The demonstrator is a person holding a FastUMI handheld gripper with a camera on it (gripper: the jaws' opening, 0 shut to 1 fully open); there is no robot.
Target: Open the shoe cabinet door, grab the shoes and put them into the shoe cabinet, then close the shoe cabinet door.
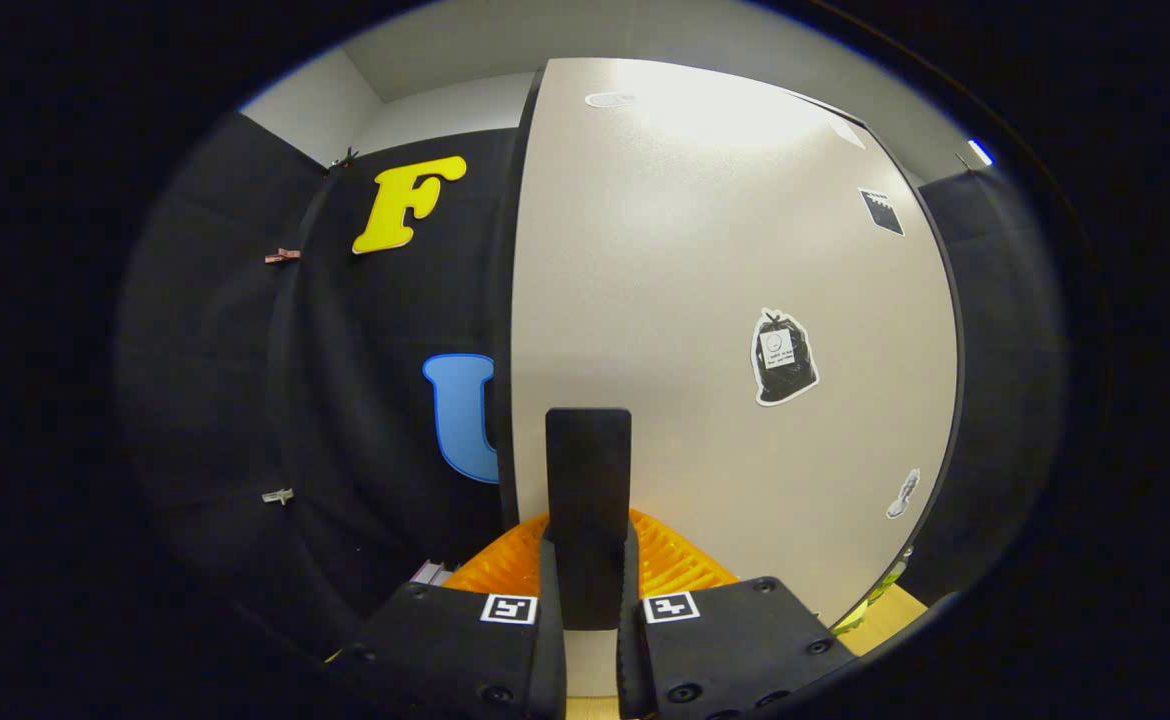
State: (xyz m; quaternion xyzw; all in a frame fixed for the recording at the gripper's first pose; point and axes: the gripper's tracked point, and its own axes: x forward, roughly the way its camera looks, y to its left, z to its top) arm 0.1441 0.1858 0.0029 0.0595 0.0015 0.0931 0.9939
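Observation:
The shoe cabinet door (725,300) is a pale flat panel with a dark rim, standing close in front of me. It carries a few stickers, one showing a black bag (783,357). A flat black handle (588,470) sticks out near the door's left edge. My gripper (588,540) is shut on this handle, with a ribbed finger (680,562) pressing on each side of it. From here I cannot tell whether the door is ajar.
The black booth cloth (375,400) hangs left of the door, with small clips (277,495) pinned to it. At the door's lower right corner a strip of wooden surface (895,610) and something yellow-green (883,585) peek out.

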